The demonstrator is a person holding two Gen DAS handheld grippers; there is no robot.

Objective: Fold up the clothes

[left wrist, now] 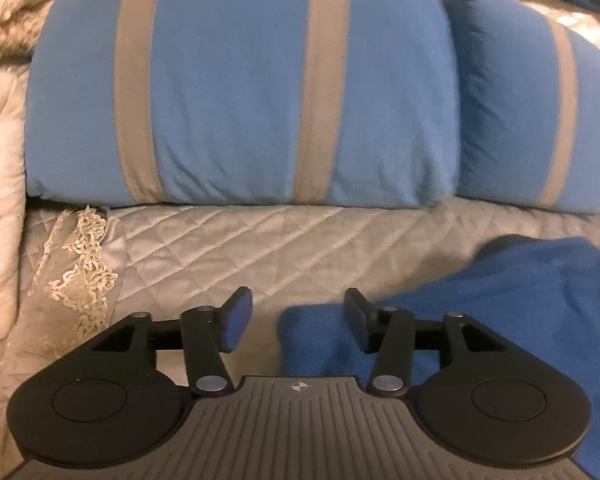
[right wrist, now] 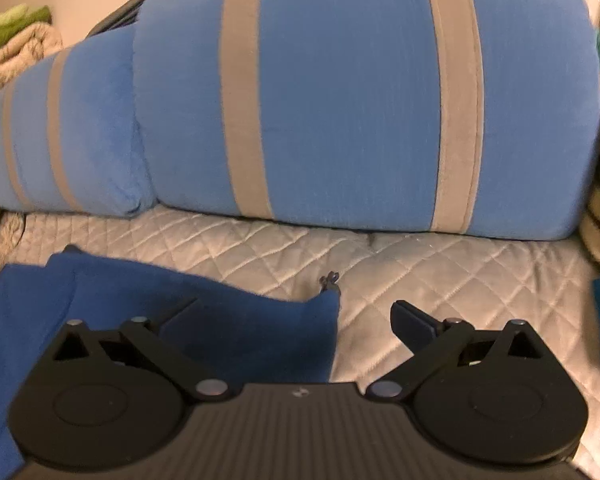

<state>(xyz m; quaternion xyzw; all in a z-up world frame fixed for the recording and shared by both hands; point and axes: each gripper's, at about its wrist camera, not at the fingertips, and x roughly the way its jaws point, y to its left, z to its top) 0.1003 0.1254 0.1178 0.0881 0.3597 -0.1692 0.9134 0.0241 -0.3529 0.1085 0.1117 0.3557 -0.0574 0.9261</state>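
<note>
**Risk: cloth slips or bunches at the edges**

Quilted cover (left wrist: 260,248), slick-looking, w/ striped cushions (left wrist: 236,92) behind. Blue garment (left wrist: 500,312) lies rumpled on it. Left gripper (left wrist: 298,322) jaws apart over garment's edge; right gripper (right wrist: 296,320) apart too, left finger hidden by cloth. Shallow pinch could grab one layer only; fold goes crooked. Small dark bit (right wrist: 329,280) near corner may snag.

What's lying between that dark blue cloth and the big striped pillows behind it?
Only bare quilted bedcover separates the blue cloth from the striped pillows; both views show this.
</note>
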